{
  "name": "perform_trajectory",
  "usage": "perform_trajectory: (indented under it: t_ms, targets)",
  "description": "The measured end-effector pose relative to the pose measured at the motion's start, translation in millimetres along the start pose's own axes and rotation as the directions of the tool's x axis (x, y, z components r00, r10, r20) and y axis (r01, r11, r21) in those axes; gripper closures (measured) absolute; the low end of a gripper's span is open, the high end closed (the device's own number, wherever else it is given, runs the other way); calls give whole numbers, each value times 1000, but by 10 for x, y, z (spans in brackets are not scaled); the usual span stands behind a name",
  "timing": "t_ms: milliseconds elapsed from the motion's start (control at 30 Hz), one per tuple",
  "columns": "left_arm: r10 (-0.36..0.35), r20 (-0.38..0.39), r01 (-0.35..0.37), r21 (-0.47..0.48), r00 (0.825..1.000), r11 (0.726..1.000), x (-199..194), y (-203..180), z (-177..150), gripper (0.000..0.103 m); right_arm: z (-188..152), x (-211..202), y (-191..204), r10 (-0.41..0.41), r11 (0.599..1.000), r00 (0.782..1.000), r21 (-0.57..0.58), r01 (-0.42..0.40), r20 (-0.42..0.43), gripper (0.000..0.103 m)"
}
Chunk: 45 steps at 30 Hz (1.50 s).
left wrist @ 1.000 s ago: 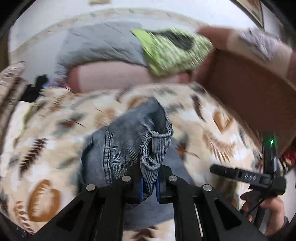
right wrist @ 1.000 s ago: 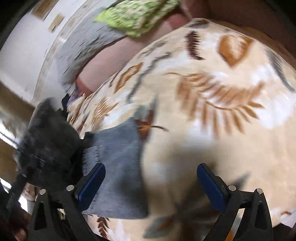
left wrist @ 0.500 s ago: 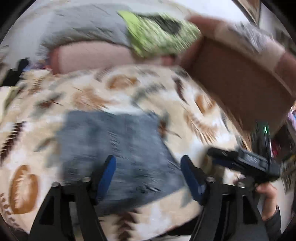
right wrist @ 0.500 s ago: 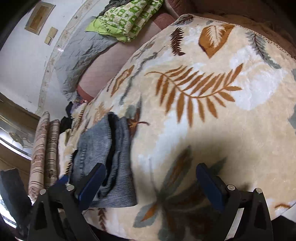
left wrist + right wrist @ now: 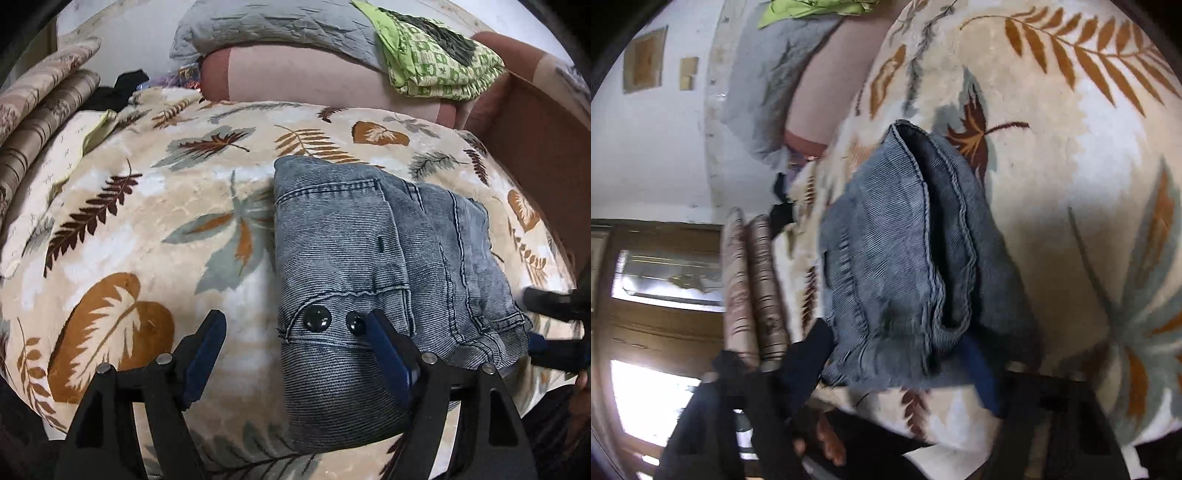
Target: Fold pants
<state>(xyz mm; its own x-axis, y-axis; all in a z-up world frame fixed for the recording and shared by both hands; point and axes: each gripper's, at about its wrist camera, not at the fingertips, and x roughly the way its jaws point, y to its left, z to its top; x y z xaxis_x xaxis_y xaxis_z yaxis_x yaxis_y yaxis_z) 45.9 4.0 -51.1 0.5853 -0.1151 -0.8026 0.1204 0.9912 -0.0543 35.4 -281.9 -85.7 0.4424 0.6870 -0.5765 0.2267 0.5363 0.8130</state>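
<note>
pants point(image 5: 369, 236): grey-blue denim, folded into a thick stack, lying flat on the blanket right of middle in the left wrist view; two dark buttons on the near edge, a back pocket on top.
layers: in the right wrist view the pants point(image 5: 905, 258) show their stacked edges, seams running side by side.
left gripper point(image 5: 295, 347): jaws wide apart and released, nothing between them but blanket and the near left corner of the pants; its right finger lies over the pants by the buttons.
right gripper point(image 5: 894, 358): blurred; jaws have just been closing, the near edge of the stack sits between them, and i cannot tell if the pads press on it.
blanket point(image 5: 147, 221): cream, printed with brown and grey leaves, covering the bed under the pants.
behind: a grey pillow point(image 5: 277, 26), a green patterned cloth point(image 5: 436, 62) on the pink headrest.
left side: rolled brown striped cloths point(image 5: 40, 107).
</note>
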Motion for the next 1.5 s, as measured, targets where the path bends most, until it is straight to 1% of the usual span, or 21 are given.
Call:
perform_trajectory:
  t_ms: [100,133,300,400,467,533,600,667,700,733,767,867,933,1033,1067,1100,1167,1233,1367,1433,1500]
  targets:
    - [-19,0,19,-7,1000,1000,10,9,13,24,19,97,15,-84,996,996,-5,84,-7,70]
    - [-35,-4,35,-11,999,999,2,34,19,24,16,85,63,-92,995,996,-29,92,1,88]
    - [-60,24,61,-18,998,998,-97,133,89,24,-164,-221,732,-163,945,978,-266,192,127,91]
    - [-70,115,74,-38,991,997,-354,161,190,24,-309,-327,855,-233,897,952,-334,290,200,91]
    - [-65,157,70,-25,985,997,-427,92,222,17,-256,-210,574,-310,890,930,-284,357,196,90]
    - [-15,102,9,62,995,998,-268,-106,176,13,-195,-40,272,-327,908,938,-238,346,113,84]
    - [58,-42,-47,212,997,976,123,-358,-8,13,-207,-74,159,-277,929,954,-223,296,111,82]
    - [83,12,-84,194,996,977,171,-356,-106,11,-190,-156,200,-280,925,955,-239,294,93,67]
    - [74,-9,-72,169,997,983,182,-319,-101,11,-175,-247,212,-291,919,951,-247,308,105,62]
    - [61,-20,-57,145,998,988,187,-286,-90,11,-152,-364,252,-320,903,936,-251,349,149,49]
    - [53,-24,-49,142,998,989,195,-274,-94,11,-109,-498,306,-323,897,926,-248,366,198,46]
    - [51,-6,-50,142,999,989,181,-268,-127,10,34,-713,485,-223,924,940,-252,289,260,45]
    - [44,-2,-43,127,999,991,179,-250,-142,10,169,-668,639,-175,926,951,-286,247,255,45]
    - [30,-7,-29,111,1000,993,194,-221,-112,10,400,-388,841,-26,947,987,-312,76,161,45]
    - [30,-6,-29,110,1000,994,189,-222,-122,10,543,-178,844,38,955,996,-295,-15,75,45]
    - [30,-4,-29,110,1000,993,181,-227,-134,10,643,4,828,42,957,998,-290,-26,46,45]
    - [27,-1,-27,105,1000,994,171,-229,-142,10,839,322,654,-83,960,994,-261,98,67,45]
    - [28,-5,-27,98,1000,995,160,-226,-135,10,962,580,438,-54,985,998,-166,51,-15,48]
    - [7,-15,-7,58,1000,998,4,-181,-52,11,841,454,723,-143,949,990,-283,141,13,48]
    - [-17,10,17,39,1000,999,-112,-161,-24,11,727,269,820,-121,940,993,-321,119,15,47]
    - [5,27,-6,42,1000,999,-150,-160,-25,11,609,101,789,-112,934,994,-341,112,17,45]
